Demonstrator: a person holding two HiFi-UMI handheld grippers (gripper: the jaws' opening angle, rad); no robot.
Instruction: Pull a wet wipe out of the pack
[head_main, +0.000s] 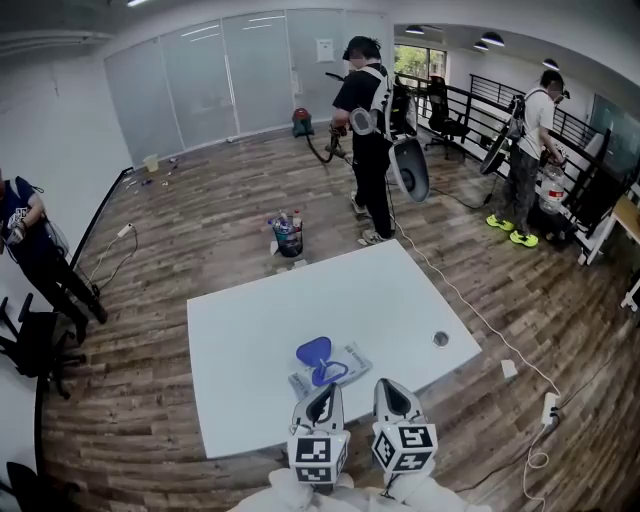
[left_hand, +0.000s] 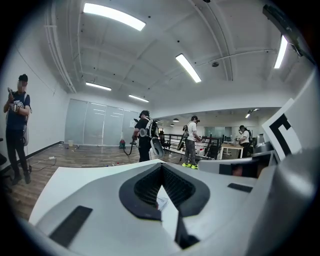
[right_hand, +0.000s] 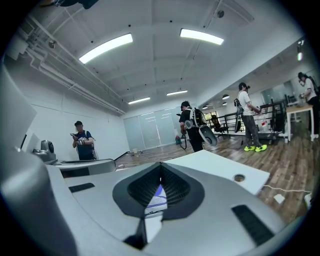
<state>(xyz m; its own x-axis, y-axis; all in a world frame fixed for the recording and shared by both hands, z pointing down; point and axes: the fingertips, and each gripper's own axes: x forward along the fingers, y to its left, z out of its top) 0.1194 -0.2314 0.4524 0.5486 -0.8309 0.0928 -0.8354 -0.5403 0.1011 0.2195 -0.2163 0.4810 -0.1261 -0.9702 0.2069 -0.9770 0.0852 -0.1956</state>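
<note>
The flat white wet-wipe pack (head_main: 338, 369) with a blue lid (head_main: 313, 352) lies on the white table (head_main: 260, 340), toward 6 o'clock from the table's middle and near its front edge. The lid stands flipped open, its blue oval lying at the 11 o'clock side of the pack. The left gripper (head_main: 324, 393) is just beside the pack at its 6 o'clock, tip pointing toward it but not touching it as far as the head view shows. The right gripper (head_main: 388, 386) sits at about 4 o'clock from the pack, close beside the left one. In the left gripper view the left gripper (left_hand: 161, 166) has its dark pads meeting at the tips with nothing held, and a white corner of the pack (left_hand: 161, 202) shows through the gap behind the tips. In the right gripper view the right gripper (right_hand: 161, 165) is likewise pressed together and empty, with a blue and white part of the pack (right_hand: 157, 200) visible through its gap. A round cable hole (head_main: 441, 339) sits in the table at 3 o'clock from the pack, well apart from it. Beyond the table, at 12 o'clock, a person in black (head_main: 366, 130) stands on the wooden floor (head_main: 200, 230).
</note>
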